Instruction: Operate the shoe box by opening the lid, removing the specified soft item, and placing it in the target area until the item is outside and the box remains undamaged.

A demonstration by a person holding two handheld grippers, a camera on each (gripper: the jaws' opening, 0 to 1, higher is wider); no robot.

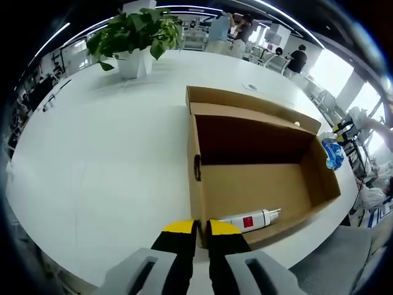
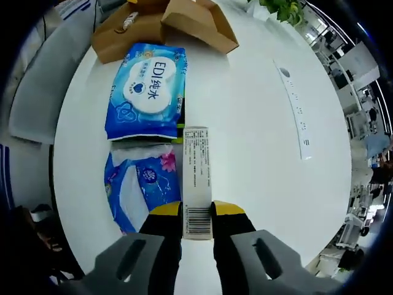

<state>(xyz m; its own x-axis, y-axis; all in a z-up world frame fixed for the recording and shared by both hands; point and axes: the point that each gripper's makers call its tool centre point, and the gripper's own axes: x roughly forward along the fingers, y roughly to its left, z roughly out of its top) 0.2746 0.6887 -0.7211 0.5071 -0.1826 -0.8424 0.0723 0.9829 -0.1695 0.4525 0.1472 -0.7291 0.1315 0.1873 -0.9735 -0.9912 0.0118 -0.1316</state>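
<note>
The brown cardboard shoe box (image 1: 258,184) stands open on the white table, its lid (image 1: 245,104) folded back. A white tube with a red label (image 1: 249,219) lies inside at the near wall. My left gripper (image 1: 201,232) is shut on the box's near corner wall. My right gripper (image 2: 198,222) is shut on the barcode end of a long white carton (image 2: 196,178) that lies flat on the table. Beside the carton are a blue wet-wipes pack (image 2: 147,92) and a blue flowered tissue pack (image 2: 138,184). The box (image 2: 159,21) lies beyond them.
A potted green plant (image 1: 132,34) stands at the table's far side. A grey chair (image 1: 344,258) is at the table's edge past the box. A white strip (image 2: 295,104) lies on the table right of the carton. People stand in the background (image 1: 227,27).
</note>
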